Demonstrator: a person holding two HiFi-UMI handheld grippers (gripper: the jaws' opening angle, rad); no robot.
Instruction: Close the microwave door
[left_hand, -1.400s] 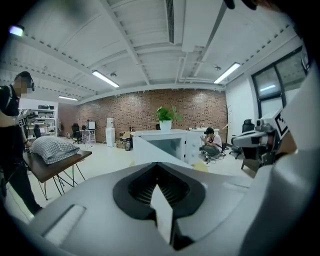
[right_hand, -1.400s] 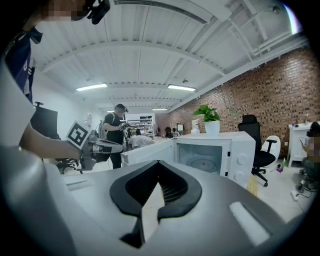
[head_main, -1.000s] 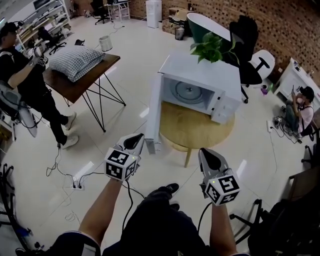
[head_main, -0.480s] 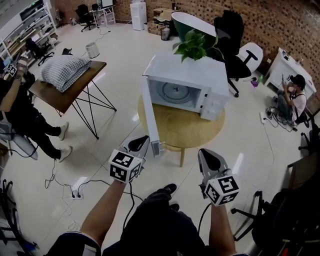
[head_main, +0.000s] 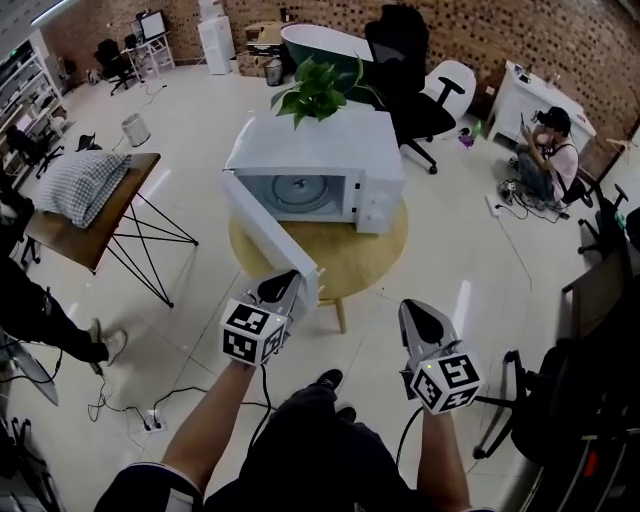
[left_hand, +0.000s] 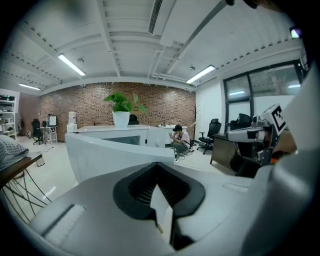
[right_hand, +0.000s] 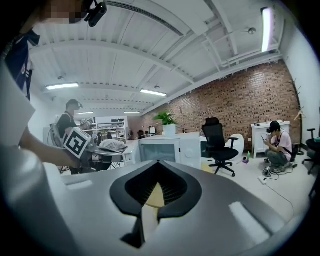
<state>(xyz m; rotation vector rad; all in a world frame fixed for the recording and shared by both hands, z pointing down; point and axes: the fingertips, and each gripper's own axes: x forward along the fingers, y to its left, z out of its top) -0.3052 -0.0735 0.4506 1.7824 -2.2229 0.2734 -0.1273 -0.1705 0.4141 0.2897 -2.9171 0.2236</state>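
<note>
Both sets of jaws together, empty; left gripper (head_main: 283, 281) near open microwave door (head_main: 268, 232) free edge, best push outer face toward 1 o'clock until latched, right gripper (head_main: 415, 311) idle.

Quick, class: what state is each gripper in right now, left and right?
The left gripper: closed, jaw tips together, holding nothing.
The right gripper: closed, jaw tips together, holding nothing.

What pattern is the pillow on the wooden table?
The pillow is grey-and-white checked; head view shows it best.
</note>
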